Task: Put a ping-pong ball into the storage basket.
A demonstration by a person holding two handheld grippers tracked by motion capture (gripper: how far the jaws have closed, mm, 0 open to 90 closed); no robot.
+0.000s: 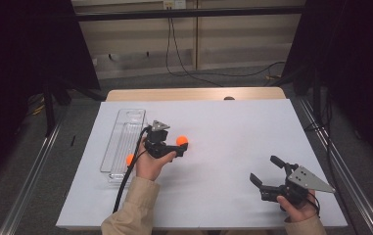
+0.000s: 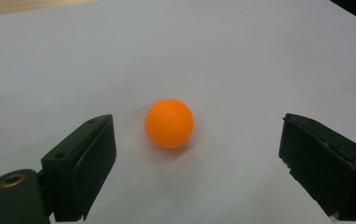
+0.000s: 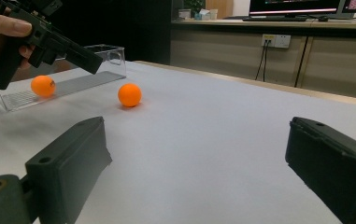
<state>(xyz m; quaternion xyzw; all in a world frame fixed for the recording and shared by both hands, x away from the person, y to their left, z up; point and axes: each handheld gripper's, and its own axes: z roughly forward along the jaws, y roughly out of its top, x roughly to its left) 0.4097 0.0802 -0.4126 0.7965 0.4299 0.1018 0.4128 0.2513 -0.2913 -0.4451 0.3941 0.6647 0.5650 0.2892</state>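
**Light, round and ready to roll: the orange ball wants a centred pinch**

The orange ball (image 2: 169, 123) lies loose on the white surface (image 1: 233, 147), at 12 o'clock from the left claw (image 2: 196, 161), whose jaws stand wide open either side of it, not touching; it looks hollow, light, smooth and stiff, apt to skid; pads should meet its widest girth. A second ball (image 3: 43, 86) lies in the clear tray (image 3: 63, 84) at 9 o'clock. The right claw (image 3: 199, 168) is open and empty; no readable writing shows.

Left gripper (image 1: 170, 147) raised off table, jaws wide apart; right gripper (image 1: 268, 172) low, jaws spread.
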